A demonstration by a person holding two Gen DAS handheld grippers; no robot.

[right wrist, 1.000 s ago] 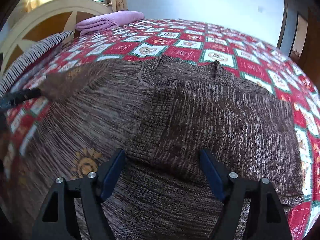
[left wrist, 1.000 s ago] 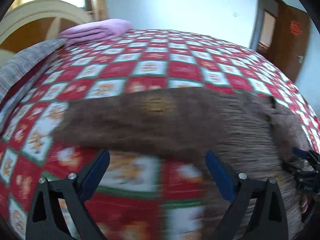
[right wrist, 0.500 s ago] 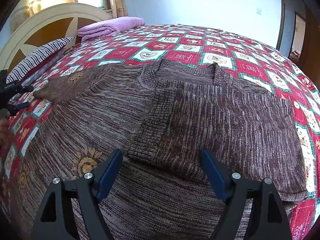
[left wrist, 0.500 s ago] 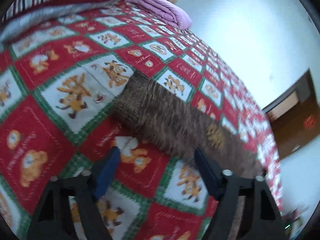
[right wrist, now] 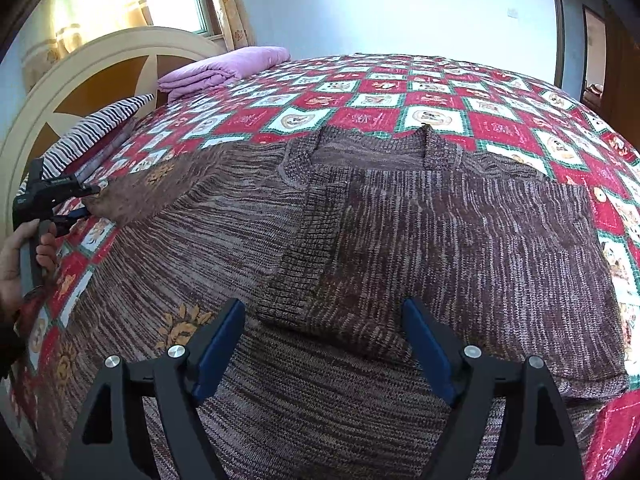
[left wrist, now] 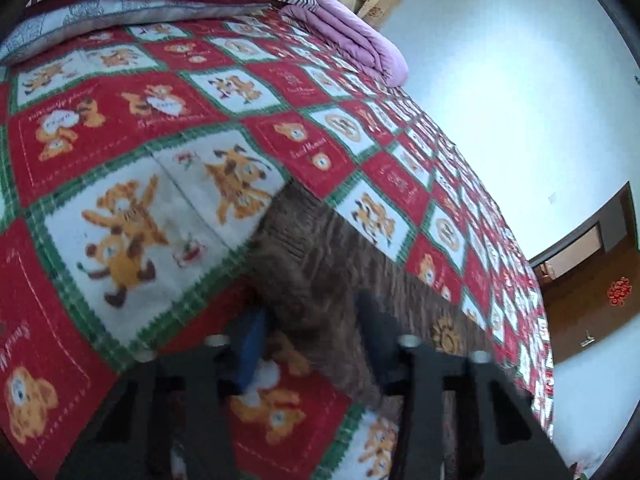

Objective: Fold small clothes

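Observation:
A brown knit sweater (right wrist: 400, 240) lies flat on a red, white and green bear-patterned bedspread (right wrist: 420, 92). Its right side is folded over the body. Its left sleeve (left wrist: 320, 264) stretches out to the left, and in the right wrist view (right wrist: 132, 196) its cuff sits at the left gripper's tips. My left gripper (left wrist: 312, 332) has the sleeve cuff between its narrowed fingers. It also shows at the far left of the right wrist view (right wrist: 76, 200), held by a hand. My right gripper (right wrist: 324, 344) is open and empty, low over the sweater's folded edge.
A folded purple blanket (right wrist: 224, 68) and a striped pillow (right wrist: 92, 132) lie at the head of the bed by the cream headboard (right wrist: 80, 76). A brown door (left wrist: 592, 276) stands in the far wall.
My left gripper has moved in onto the sleeve's cuff end and its fingers have narrowed around it. The right gripper has stayed in place, open.

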